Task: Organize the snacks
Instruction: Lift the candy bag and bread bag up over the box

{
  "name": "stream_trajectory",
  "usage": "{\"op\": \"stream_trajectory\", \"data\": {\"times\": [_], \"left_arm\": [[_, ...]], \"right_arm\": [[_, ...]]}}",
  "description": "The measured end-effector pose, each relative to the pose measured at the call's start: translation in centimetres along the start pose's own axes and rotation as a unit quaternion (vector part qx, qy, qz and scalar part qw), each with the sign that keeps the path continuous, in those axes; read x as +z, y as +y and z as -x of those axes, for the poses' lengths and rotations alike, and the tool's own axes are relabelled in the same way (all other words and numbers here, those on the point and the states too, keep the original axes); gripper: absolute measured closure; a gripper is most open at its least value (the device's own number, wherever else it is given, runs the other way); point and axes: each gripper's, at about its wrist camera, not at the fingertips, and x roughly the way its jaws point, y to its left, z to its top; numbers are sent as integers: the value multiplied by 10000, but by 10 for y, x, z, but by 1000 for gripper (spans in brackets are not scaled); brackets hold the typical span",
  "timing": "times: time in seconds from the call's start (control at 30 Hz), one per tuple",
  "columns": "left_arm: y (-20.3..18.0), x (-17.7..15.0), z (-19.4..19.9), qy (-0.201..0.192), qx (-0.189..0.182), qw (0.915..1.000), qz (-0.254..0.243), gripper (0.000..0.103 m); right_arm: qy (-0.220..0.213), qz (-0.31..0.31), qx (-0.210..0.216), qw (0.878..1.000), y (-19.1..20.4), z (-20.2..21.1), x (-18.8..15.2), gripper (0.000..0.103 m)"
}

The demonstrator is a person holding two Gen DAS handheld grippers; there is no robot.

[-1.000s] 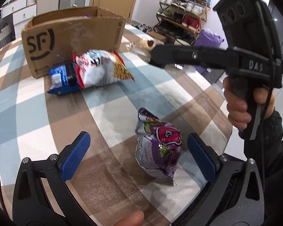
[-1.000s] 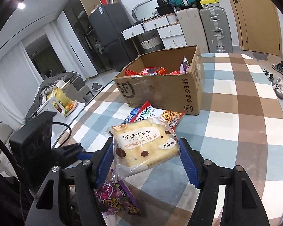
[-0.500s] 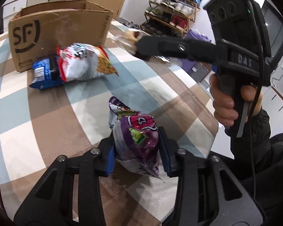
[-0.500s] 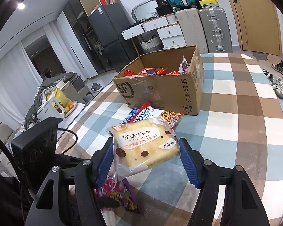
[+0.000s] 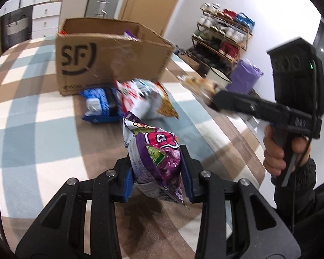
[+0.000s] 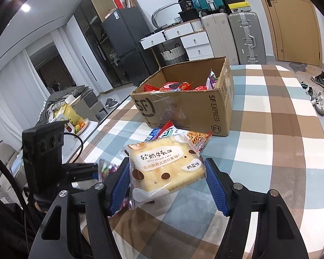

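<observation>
My left gripper (image 5: 158, 177) is shut on a purple snack bag (image 5: 154, 155), lifted a little off the checked tablecloth (image 5: 36, 133). My right gripper (image 6: 166, 177) is shut on a wrapped yellow nougat biscuit pack (image 6: 165, 167), held above the table. An open cardboard SF box (image 5: 110, 56) (image 6: 190, 105) with several snack packets inside stands further back. In front of it lie a blue packet (image 5: 101, 105) and a red-and-white noodle snack bag (image 5: 144, 97) (image 6: 183, 135). In the left wrist view the right gripper's body (image 5: 270, 108) is at the right, a hand gripping its handle.
The table's right edge (image 5: 248, 142) runs close beside my left gripper. A shoe rack (image 5: 222, 32) and a purple bag (image 5: 246, 77) stand beyond it. Suitcases (image 6: 246, 36), white drawers and a dark fridge (image 6: 127, 41) line the far wall. Shoes lie on the floor at right.
My left gripper went from wide open around the purple bag to shut on it, then lifted it off the table towards the box. The right gripper has kept still with its biscuit pack.
</observation>
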Motion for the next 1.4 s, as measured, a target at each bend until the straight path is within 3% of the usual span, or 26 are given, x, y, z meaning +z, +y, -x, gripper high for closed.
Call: {"op": "stream_trajectory", "data": {"times": [0.5, 0.87, 1.13, 1.4], "left_arm": [[18, 60, 37, -807, 736, 9940, -61, 69], [38, 114, 50, -1208, 965, 9880, 23, 69], [44, 151, 46, -1473, 1319, 9802, -117, 69], [59, 180, 26, -1596, 1388, 9773, -100, 69]], "right_arm": [[-362, -74, -82, 9993, -1, 1, 23, 35], [-654, -64, -285, 9974, 1, -3, 62, 35], [-852, -42, -482, 9952, -1, -6, 89, 35], [-857, 34, -649, 9942, -7, -20, 106, 35]]}}
